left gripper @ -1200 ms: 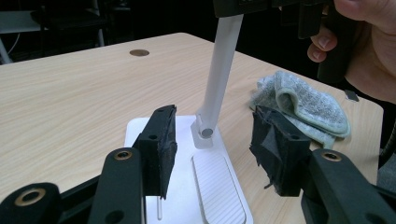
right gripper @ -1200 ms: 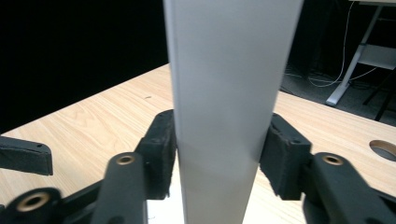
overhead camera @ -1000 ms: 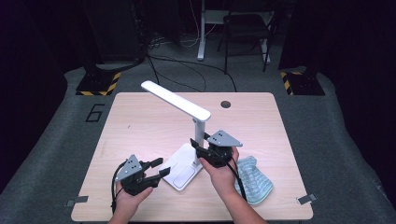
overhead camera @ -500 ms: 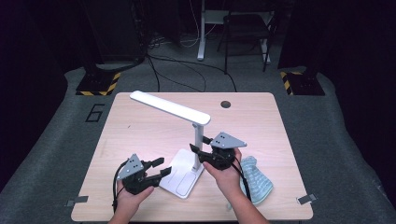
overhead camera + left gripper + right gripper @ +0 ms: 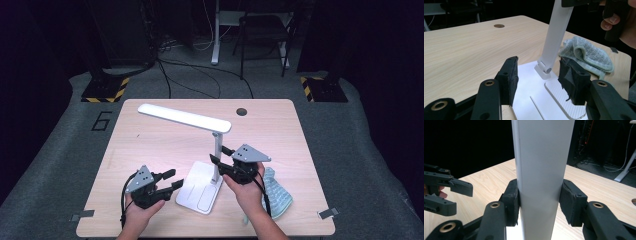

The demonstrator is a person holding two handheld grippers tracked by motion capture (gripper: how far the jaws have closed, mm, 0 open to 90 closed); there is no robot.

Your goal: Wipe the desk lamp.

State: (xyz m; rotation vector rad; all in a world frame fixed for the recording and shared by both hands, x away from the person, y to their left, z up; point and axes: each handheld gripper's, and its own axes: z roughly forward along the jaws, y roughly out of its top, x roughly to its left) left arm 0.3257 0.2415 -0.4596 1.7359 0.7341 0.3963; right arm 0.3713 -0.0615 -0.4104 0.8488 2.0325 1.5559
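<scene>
Both grippers, the left gripper (image 5: 167,181) and the right gripper (image 5: 220,156), are black, each topped by a grey three-cornered plate with small dark screw holes. Black cables trail back along the bare forearms. The jaws are blocky, faced with matte black pads (image 5: 511,80), and brass-ringed holes (image 5: 495,205) mark their pivots.

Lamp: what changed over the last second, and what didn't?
The right gripper, its jaws just closing on the lamp's post, has swung the lamp head from pointing up-left to lying nearly level, and the base has turned. The left gripper, open by the base, and the cloth kept their places.
</scene>
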